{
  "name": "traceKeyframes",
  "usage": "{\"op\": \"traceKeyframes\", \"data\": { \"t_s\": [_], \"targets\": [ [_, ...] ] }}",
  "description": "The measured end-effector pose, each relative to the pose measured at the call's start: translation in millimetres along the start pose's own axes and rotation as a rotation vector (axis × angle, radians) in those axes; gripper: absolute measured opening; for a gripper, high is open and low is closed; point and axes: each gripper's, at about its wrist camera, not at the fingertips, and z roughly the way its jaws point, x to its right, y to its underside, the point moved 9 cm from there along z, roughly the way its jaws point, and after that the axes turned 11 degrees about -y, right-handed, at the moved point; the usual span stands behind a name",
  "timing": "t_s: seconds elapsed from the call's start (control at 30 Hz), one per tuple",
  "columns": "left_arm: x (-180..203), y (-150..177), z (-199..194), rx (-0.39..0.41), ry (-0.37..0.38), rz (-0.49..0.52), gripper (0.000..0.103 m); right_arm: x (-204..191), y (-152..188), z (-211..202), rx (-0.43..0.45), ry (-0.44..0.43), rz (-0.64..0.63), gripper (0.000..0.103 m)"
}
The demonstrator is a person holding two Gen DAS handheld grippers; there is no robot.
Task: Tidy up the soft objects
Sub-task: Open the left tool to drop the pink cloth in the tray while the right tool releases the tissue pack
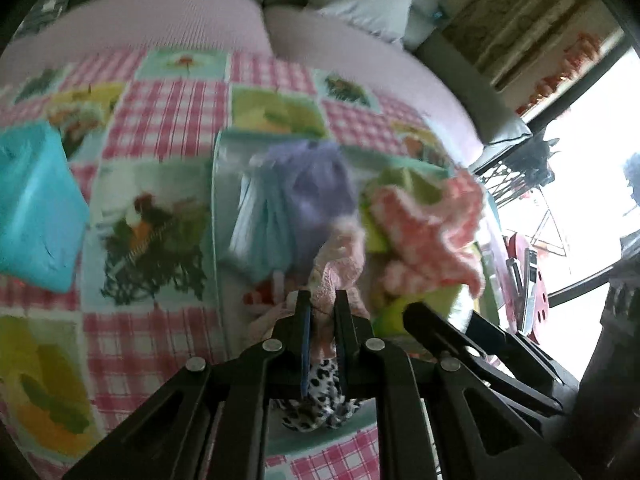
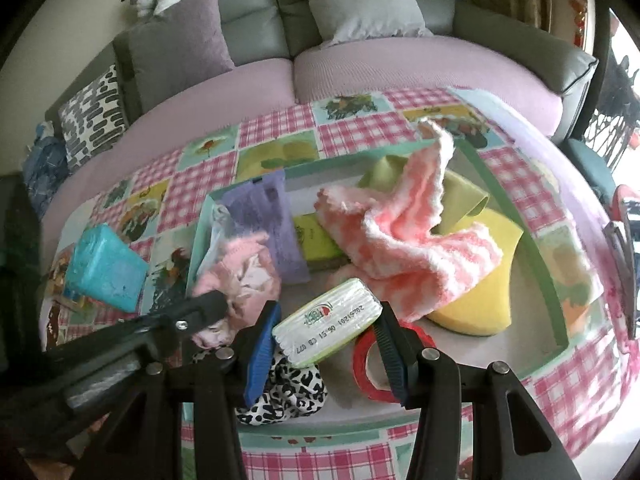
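Note:
In the left wrist view my left gripper (image 1: pixel 322 304) is shut on a pink fluffy cloth (image 1: pixel 340 256), just above a leopard-print cloth (image 1: pixel 320 388). The right wrist view shows my right gripper (image 2: pixel 326 350) shut on a white and green tissue pack (image 2: pixel 328 328), held over the green-rimmed tray (image 2: pixel 516 240). In the tray lie a pink-white knitted cloth (image 2: pixel 404 240), a yellow sponge (image 2: pixel 476 304), a purple packet (image 2: pixel 268 220), a red ring (image 2: pixel 366 364) and the leopard-print cloth (image 2: pixel 288 392). From this side the left gripper (image 2: pixel 222 302) reaches into the tray's left end at the pink fluffy cloth (image 2: pixel 244 276).
A teal block (image 2: pixel 106 268) lies on the checked tablecloth (image 2: pixel 200 184) left of the tray. Behind the table runs a sofa with a pink cover (image 2: pixel 400 68) and cushions (image 2: pixel 360 0). A red object (image 2: pixel 624 216) stands at the table's right edge.

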Motion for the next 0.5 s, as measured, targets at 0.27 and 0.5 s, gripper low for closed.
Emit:
{"op": "traceKeyframes", "data": {
  "t_s": [0.27, 0.5],
  "targets": [
    [-7.9, 6.0, -21.6, 0.027, 0.044, -0.047, 0.036, -2.1, -1.3, -7.6, 0.012, -0.001, -0.006, 0.052],
    [-29.3, 7.5, -54.8, 0.139, -0.062, -0.054, 0.056, -3.8, 8.1, -15.2, 0.004, -0.001, -0.012, 0.062]
  ]
}}
